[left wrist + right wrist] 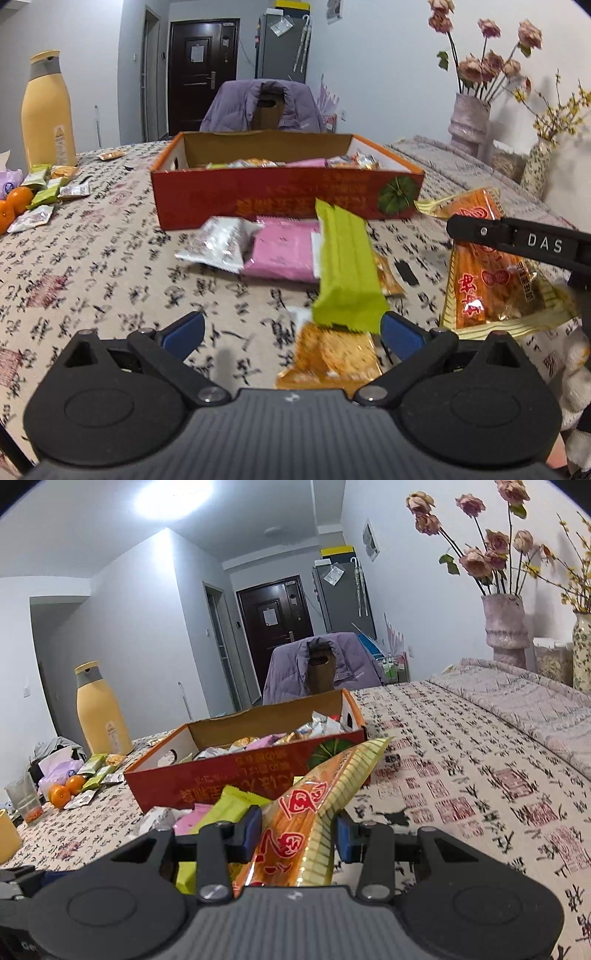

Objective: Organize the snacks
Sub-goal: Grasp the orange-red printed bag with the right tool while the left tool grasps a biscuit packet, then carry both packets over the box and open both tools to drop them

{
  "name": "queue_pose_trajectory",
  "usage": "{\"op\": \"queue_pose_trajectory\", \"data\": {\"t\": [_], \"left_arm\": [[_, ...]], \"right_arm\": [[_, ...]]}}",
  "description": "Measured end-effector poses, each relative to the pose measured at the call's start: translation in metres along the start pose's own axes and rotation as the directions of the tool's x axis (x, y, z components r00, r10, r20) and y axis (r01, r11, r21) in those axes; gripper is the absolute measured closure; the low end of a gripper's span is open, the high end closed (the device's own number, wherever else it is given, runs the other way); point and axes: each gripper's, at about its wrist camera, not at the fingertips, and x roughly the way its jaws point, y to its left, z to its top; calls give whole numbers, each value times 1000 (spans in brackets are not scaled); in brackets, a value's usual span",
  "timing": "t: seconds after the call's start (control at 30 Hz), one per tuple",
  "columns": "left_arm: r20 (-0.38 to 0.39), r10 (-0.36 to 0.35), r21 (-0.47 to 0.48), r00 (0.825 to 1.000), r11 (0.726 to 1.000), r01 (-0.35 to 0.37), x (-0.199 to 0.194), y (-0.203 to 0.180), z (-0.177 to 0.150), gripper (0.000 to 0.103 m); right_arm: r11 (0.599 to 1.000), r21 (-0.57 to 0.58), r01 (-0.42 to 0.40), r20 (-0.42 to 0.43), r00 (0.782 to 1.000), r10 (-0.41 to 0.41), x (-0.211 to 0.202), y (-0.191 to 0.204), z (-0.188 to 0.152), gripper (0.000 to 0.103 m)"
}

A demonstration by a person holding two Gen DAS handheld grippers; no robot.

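hovering low over the patterned tabletop (92, 266), the left gripper (291, 332) has its blue pads spread wide, released, with nothing pinched; a green bar wrapper (347, 266) lies tilted between them, its near end just beside the right-side pad, though i cannot tell if it touches. beside it, the right gripper (299, 830) is clenched on an orange snack packet with a yellow striped edge (295, 834), the packet sticking up and forward from between the pads toward the box. the red cardboard box (266, 199) sits open in the middle of the tabletop, already holding a jumble of wrapped snacks (314, 727) along its near side. in front of it lie a pink packet (284, 254), a silver-white packet (218, 243) touching it, and an orange packet (332, 358) close under the left gripper. off to the left stand a tall yellow bottle (46, 110), two oranges (66, 790) and a small scatter of green and white sachets (48, 188).
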Motion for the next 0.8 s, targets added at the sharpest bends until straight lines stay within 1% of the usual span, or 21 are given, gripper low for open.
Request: {"op": "queue_pose_trajectory", "data": {"t": [0.2,0.27,0.33,0.37,0.47,0.5,0.53,0.63,0.8], "left_arm": [[-19,28,26,999,999,-27,8,-15,-7,2],[-19,34,41,999,999,-34,9,-19,-9,9],[-23,43,55,999,998,-42,12,-23,-11,22],[-29,44,61,999,997,-42,14,-24,-12,27],[-11,36,61,999,998,-36,14,-26,-14,44],[-9,32,59,999,998,-31,14,-26,-13,52],[-7,31,58,1000,998,-30,13,-26,-13,55],[-1,27,42,1000,999,-27,12,-23,-12,58],[14,46,23,999,999,-46,7,-19,-14,60]], "right_arm": [[1000,10,-13,-9,1000,13,-4,-6,-7,63],[1000,16,-16,-12,1000,16,-4,-8,-7,63],[1000,19,-20,-13,1000,20,-4,-9,-9,63],[1000,19,-22,-13,1000,22,-5,-9,-9,63],[999,20,-30,-14,999,31,-5,-10,-11,63],[999,21,-32,-14,999,32,-6,-10,-12,63],[999,22,-33,-14,999,33,-6,-10,-12,63],[999,29,-38,-15,999,38,-6,-12,-13,63],[999,35,-41,-17,999,41,-7,-12,-14,63]]}}
